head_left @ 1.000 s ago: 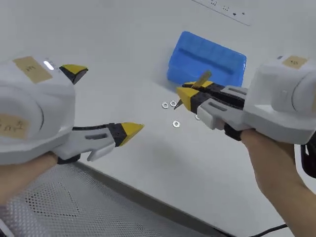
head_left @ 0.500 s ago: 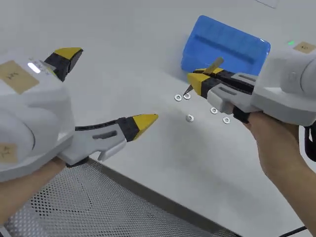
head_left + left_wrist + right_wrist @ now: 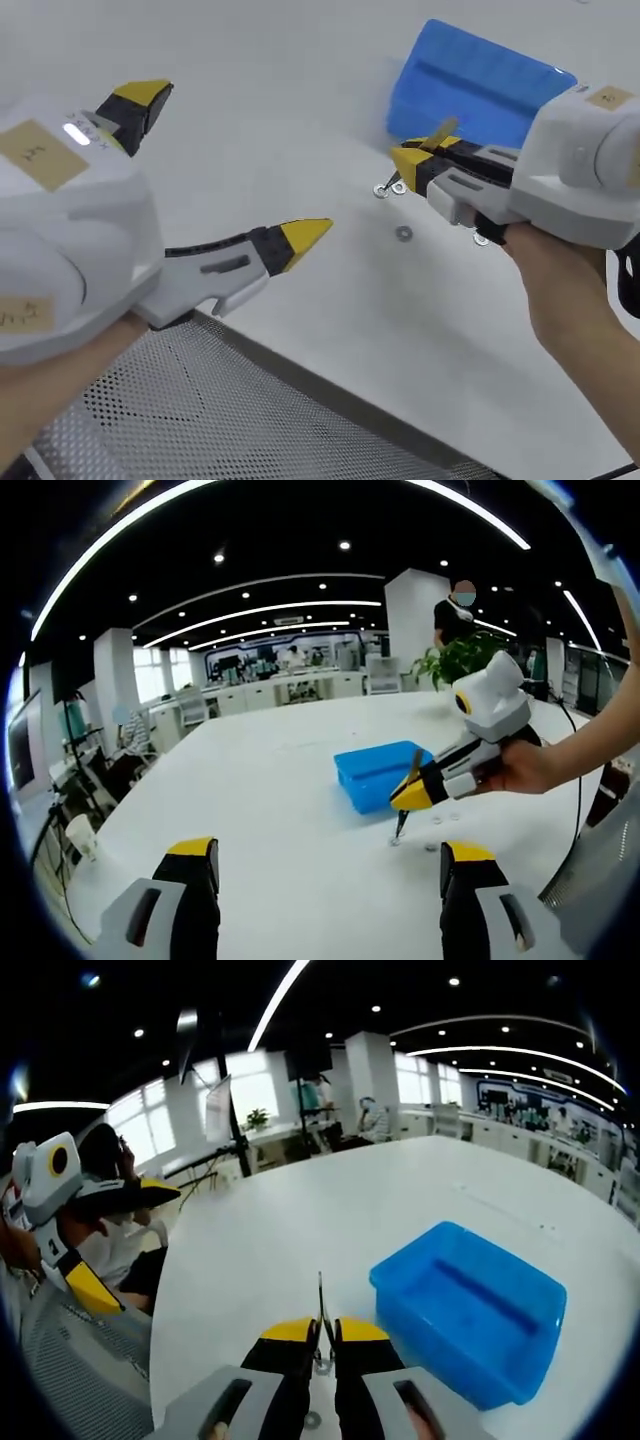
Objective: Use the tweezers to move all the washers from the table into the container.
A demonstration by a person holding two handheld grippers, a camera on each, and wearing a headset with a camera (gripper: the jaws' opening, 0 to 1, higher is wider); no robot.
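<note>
My right gripper (image 3: 408,166) is shut on a pair of thin tweezers (image 3: 390,180). Their tip points down at two small steel washers (image 3: 391,188) lying side by side on the white table, just in front of the blue container (image 3: 480,85). I cannot tell whether the tip touches a washer. Two other washers (image 3: 403,233) lie apart, nearer to me. My left gripper (image 3: 222,165) hovers open at the left with nothing between its jaws. The right gripper view shows the tweezers (image 3: 321,1300) rising between the shut jaws of the right gripper (image 3: 322,1332), with the container (image 3: 465,1310) to the right.
The table's front edge (image 3: 330,385) runs diagonally below the grippers, with a perforated metal surface (image 3: 180,420) beneath it. The left gripper view shows the right gripper (image 3: 415,792) held by a hand in front of the container (image 3: 380,775), and a person standing far behind.
The head camera has shifted, so the container and washers sit further right and higher. The right gripper has kept the tweezers' tip by the pair of washers. The left gripper stays open.
</note>
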